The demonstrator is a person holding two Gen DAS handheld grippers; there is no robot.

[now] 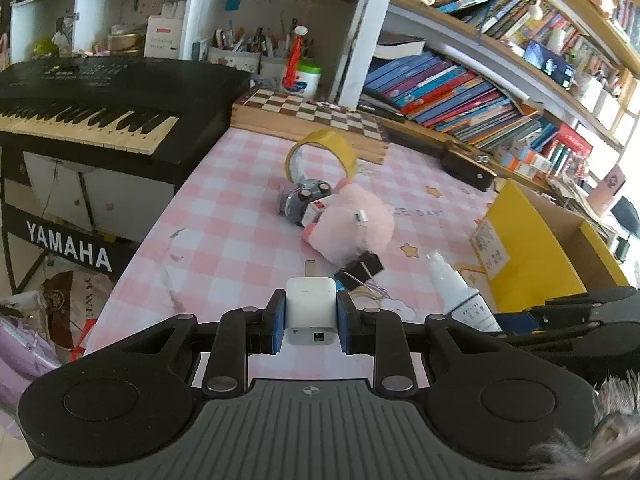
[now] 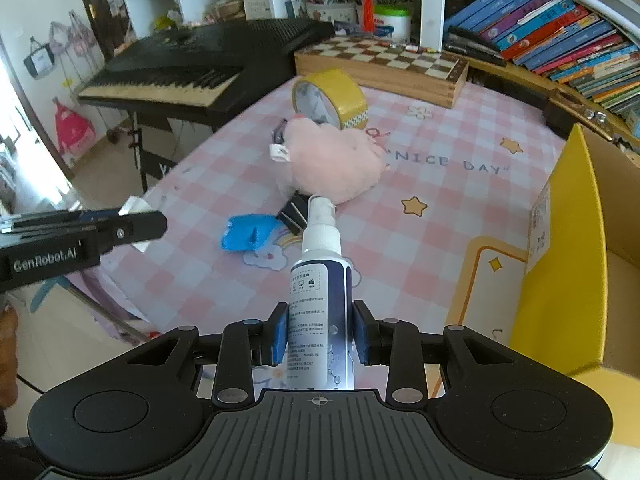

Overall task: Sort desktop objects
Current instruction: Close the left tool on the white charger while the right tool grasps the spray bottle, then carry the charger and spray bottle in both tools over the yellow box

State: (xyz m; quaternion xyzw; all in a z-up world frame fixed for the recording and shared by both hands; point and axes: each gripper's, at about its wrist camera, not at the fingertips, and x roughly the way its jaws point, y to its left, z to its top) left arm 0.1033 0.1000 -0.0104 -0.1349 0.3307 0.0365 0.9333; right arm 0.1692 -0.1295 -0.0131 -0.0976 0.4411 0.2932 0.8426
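Note:
My left gripper (image 1: 310, 318) is shut on a white USB charger plug (image 1: 310, 304), held above the pink checked tablecloth (image 1: 224, 216). My right gripper (image 2: 320, 330) is shut on a white spray bottle (image 2: 320, 280), nozzle pointing away; the bottle also shows in the left wrist view (image 1: 460, 292). On the cloth lie a pink plush toy (image 1: 352, 224), a grey toy car (image 1: 302, 200), a roll of yellow tape (image 1: 324, 152) and a black binder clip (image 1: 360, 268). A blue crumpled wrapper (image 2: 248, 234) lies left of the bottle.
A yellow cardboard box (image 2: 568, 248) stands open at the right. A wooden chessboard box (image 2: 384, 68) sits at the back. A black Yamaha keyboard (image 1: 100, 96) stands off the table's left edge. Bookshelves (image 1: 460, 88) line the back right.

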